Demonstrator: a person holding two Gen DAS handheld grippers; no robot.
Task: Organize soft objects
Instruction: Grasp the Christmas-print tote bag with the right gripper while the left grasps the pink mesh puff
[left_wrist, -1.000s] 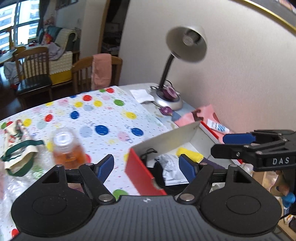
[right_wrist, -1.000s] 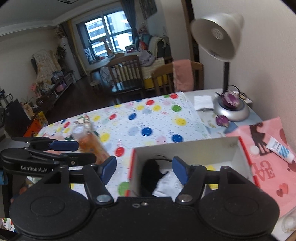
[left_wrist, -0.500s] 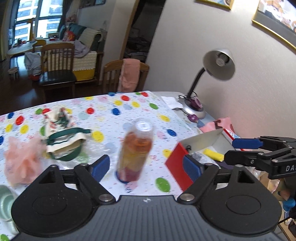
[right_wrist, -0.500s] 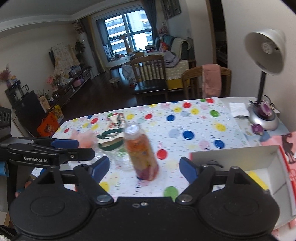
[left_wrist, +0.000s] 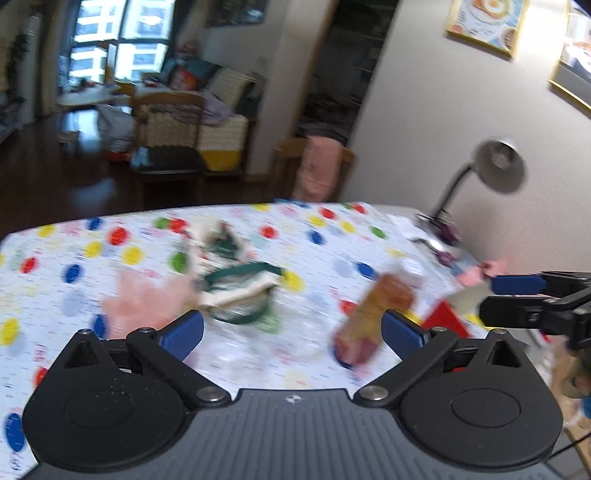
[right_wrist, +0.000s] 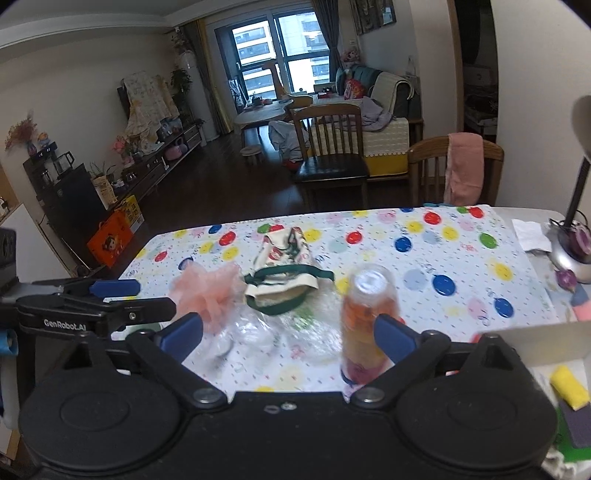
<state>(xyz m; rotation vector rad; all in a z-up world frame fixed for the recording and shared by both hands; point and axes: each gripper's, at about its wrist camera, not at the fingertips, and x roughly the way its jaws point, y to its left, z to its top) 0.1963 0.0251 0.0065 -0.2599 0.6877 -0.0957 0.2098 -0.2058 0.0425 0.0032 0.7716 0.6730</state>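
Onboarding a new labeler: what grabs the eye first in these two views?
The polka-dot tablecloth fills both views. On it, near the middle, stands a clear bottle of orange drink; left of it lie a cream pouch with green straps and a pink mesh puff. The left gripper and right gripper hang over the near edge, jaws opening, nothing between them.

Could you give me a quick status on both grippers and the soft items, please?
Left gripper and right gripper both opening, nothing held. Pink mesh pouf and green-strapped cloth bag loose on table. Orange bottle stands near right fingers.
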